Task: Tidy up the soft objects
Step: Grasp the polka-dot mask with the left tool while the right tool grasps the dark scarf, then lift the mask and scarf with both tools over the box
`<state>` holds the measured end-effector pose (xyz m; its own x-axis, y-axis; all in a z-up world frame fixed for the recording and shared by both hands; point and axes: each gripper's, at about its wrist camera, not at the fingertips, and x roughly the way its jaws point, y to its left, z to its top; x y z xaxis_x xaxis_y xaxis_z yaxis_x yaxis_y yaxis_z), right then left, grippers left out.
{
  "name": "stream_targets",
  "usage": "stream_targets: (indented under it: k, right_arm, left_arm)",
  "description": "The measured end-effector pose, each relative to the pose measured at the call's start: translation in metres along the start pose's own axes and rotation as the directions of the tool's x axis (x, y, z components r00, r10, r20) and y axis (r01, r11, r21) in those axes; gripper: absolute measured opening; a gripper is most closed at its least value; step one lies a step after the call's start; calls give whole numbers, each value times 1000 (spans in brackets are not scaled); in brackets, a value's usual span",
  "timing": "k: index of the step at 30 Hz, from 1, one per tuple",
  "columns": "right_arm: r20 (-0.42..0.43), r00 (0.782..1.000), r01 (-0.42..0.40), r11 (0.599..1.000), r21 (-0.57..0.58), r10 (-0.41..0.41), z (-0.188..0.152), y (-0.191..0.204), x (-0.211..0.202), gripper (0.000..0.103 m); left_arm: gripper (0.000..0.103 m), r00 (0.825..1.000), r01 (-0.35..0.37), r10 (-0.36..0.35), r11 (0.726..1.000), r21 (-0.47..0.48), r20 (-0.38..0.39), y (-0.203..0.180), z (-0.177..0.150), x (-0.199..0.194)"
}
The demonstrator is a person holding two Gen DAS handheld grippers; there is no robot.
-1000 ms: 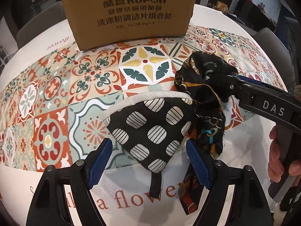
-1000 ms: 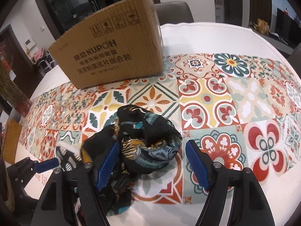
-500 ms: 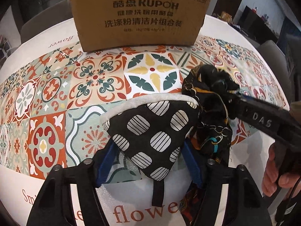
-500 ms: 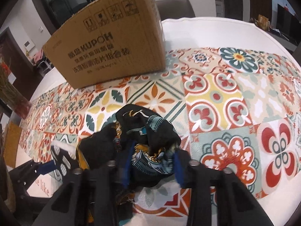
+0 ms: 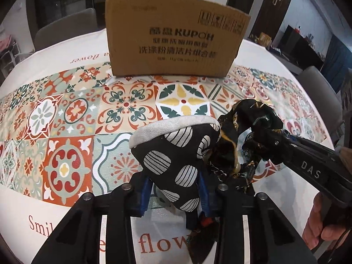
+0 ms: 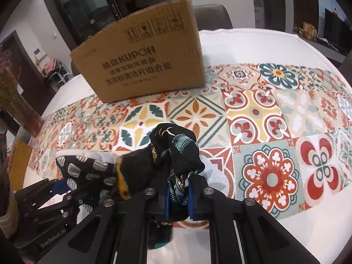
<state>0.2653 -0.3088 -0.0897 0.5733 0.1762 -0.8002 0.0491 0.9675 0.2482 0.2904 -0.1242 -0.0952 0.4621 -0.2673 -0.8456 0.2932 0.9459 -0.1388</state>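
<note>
The left gripper (image 5: 173, 189) was closing on the mitt (image 5: 176, 154); the right gripper (image 6: 178, 195) had clamped the scarf (image 6: 176, 151). Both lay before the box (image 5: 173, 37), contents hidden. Earlier, both jaws stood wide.

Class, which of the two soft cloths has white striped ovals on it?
The pouch in the left gripper, white-rimmed; the scarf shows chain prints instead.
</note>
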Motion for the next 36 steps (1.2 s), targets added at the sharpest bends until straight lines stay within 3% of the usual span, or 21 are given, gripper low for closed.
stream_targets:
  k: [10, 21, 36]
  right_arm:
    - [84, 996, 8, 1000, -29, -5, 0, 19, -42, 13]
    - [193, 981, 0, 999, -48, 9, 12, 35, -88, 13]
    - [369, 929, 5, 996, -91, 29, 49, 59, -143, 13]
  left_arm:
    - [34, 996, 5, -5, 1000, -8, 90, -1, -2, -37]
    - [35, 977, -7, 7, 1000, 1, 213, -6, 7, -86]
    - [35, 939, -17, 13, 1000, 9, 343, -5, 47, -134]
